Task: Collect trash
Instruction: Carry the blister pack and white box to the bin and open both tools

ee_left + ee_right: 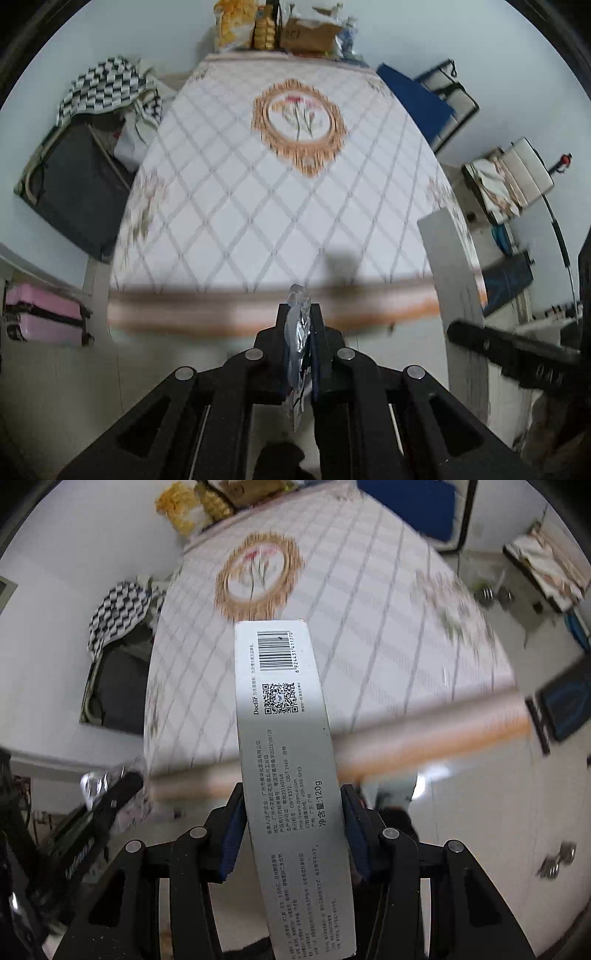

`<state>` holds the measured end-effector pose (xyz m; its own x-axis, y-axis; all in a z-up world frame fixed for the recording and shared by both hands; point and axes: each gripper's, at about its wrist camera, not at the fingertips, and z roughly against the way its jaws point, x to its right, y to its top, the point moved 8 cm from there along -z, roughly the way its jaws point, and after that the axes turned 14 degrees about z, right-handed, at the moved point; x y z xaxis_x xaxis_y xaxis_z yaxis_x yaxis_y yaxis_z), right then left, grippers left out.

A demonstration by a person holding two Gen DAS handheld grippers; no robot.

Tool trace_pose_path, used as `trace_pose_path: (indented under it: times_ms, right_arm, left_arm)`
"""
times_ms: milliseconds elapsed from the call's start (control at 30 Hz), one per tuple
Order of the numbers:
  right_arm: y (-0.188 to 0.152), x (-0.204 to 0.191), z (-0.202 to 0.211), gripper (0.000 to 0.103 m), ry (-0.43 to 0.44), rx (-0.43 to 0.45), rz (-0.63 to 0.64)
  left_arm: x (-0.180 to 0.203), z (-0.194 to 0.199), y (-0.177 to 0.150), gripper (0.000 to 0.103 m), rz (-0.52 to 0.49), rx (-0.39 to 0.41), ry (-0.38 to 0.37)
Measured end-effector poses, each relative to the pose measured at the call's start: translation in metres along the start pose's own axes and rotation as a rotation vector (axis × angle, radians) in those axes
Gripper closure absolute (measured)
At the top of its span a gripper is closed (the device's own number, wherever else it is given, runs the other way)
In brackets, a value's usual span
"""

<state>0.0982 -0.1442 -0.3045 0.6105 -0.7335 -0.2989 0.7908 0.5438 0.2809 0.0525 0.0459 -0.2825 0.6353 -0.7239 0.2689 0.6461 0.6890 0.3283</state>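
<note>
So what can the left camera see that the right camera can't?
Only the left wrist view shows the pink suitcase and the left gripper shut on a silver foil wrapper. Only the right wrist view shows the printed face of the long grey box, with its barcode, clamped in the right gripper. Both show the flowered tablecloth and the checkered cloth.

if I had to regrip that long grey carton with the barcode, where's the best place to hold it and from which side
Probably near its middle, across the narrow width, as the right gripper does now, coming from the end without the barcode. The carton is long, flat-sided and stiff, so the pads sit squarely on its two long edges.
</note>
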Motion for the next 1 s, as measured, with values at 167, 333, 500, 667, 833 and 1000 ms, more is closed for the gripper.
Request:
trace_pose_path:
  times_ms: [167, 333, 500, 667, 833, 1000]
  right_arm:
    - [-0.094, -0.011, -0.025, 0.052, 0.035, -0.118, -0.027]
    - [-0.173, 0.002, -0.089, 0.052, 0.028, -0.270, -0.064]
    - [-0.220, 0.036, -0.183, 0.052, 0.030, -0.377, -0.133]
    - [-0.231, 0.070, -0.292, 0.052, 0.041, -0.410, -0.169]
    - [-0.230, 0.099, -0.407, 0.052, 0.050, -0.444, -0.181]
    - [-0.222, 0.112, -0.496, 0.051, 0.064, -0.466, -0.146]
  left_arm:
    - [-0.019, -0.018, -0.060, 0.097, 0.028, -0.093, -0.009]
    - [-0.039, -0.071, -0.115, 0.097, 0.100, -0.228, -0.025]
    - [-0.056, -0.162, -0.158, 0.097, 0.186, -0.359, -0.056]
    - [-0.082, -0.287, -0.186, 0.096, 0.284, -0.464, -0.083]
    - [-0.110, -0.387, -0.203, 0.094, 0.319, -0.505, -0.060]
    - [-0.137, -0.436, -0.217, 0.092, 0.320, -0.532, -0.016]
